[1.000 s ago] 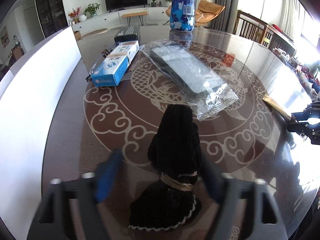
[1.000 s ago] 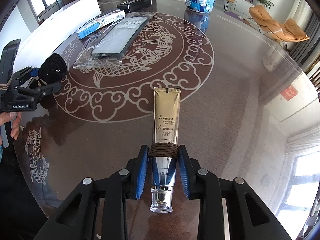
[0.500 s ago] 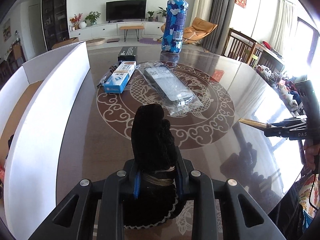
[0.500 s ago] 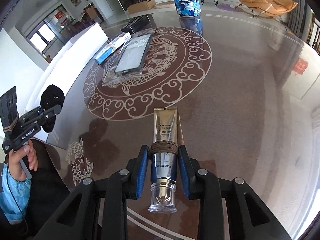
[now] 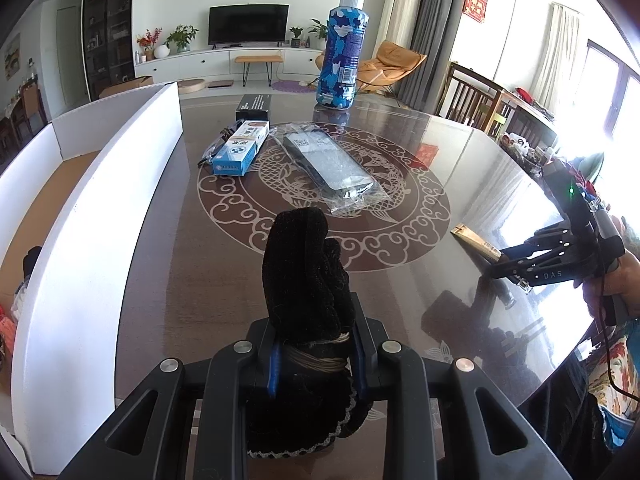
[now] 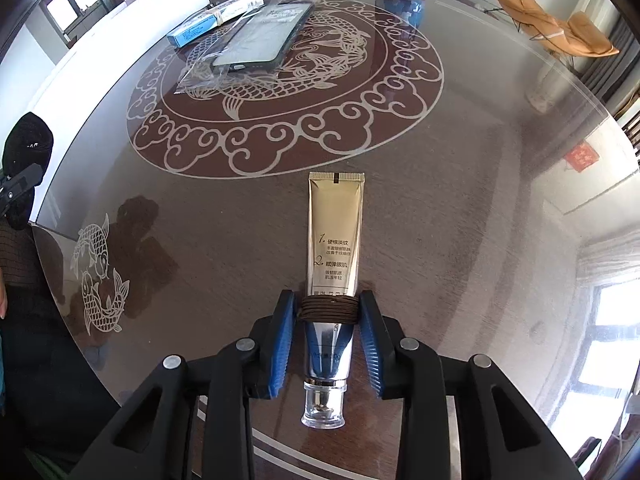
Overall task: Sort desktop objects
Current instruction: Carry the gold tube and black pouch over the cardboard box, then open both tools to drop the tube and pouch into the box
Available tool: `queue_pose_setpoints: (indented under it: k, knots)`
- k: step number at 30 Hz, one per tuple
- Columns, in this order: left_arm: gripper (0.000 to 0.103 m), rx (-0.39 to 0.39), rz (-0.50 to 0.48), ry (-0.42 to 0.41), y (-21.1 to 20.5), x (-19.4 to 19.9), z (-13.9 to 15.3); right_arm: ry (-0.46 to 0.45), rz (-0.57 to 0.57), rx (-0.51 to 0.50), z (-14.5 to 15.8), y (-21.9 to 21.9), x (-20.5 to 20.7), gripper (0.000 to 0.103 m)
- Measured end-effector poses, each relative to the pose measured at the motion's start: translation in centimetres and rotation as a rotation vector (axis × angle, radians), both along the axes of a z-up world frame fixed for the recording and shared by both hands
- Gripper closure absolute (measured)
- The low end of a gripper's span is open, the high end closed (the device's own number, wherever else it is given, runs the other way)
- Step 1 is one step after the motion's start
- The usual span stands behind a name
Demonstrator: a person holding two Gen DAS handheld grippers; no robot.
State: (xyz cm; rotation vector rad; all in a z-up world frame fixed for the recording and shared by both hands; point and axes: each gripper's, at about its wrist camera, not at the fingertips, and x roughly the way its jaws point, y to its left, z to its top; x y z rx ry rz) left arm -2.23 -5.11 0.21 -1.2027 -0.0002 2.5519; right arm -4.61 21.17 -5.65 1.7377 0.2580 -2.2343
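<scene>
My left gripper is shut on a black velvet pouch tied with cord, held above the near part of the round table. My right gripper is shut on a gold cream tube, gripped at a brown hair tie wound around it, just over the table. The tube also shows in the left wrist view, at the right, and the pouch in the right wrist view, at the far left.
A white open box stands along the table's left side. Farther back lie a blue-white carton, a bagged dark phone case, a black box and a tall blue camouflage bottle.
My left gripper closed on the pouch and lifted it up and back from the table. My right gripper, still holding the tube, rose and then came back down toward the table.
</scene>
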Motion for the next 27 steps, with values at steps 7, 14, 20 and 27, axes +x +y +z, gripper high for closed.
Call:
queue_pose_setpoints:
  k: [7,14,20,27]
  knots:
    - [0.077,0.02,-0.004,-0.001,-0.8,1.0,0.8,0.027,-0.009,-0.04,0.9,-0.2,-0.1,0.073]
    - [0.077,0.079,0.082,0.053,-7.8,1.1,6.1,0.046,-0.146,-0.415,5.8,0.7,-1.0,0.073]
    - [0.077,0.04,0.275,0.056,-19.1,-1.1,9.0,0.106,-0.042,-0.584,12.1,-8.3,-4.3,0.073]
    - [0.077,-0.004,0.417,-0.054,-27.8,-5.9,7.1,0.158,0.149,-0.744,17.2,-25.7,-9.0,0.073]
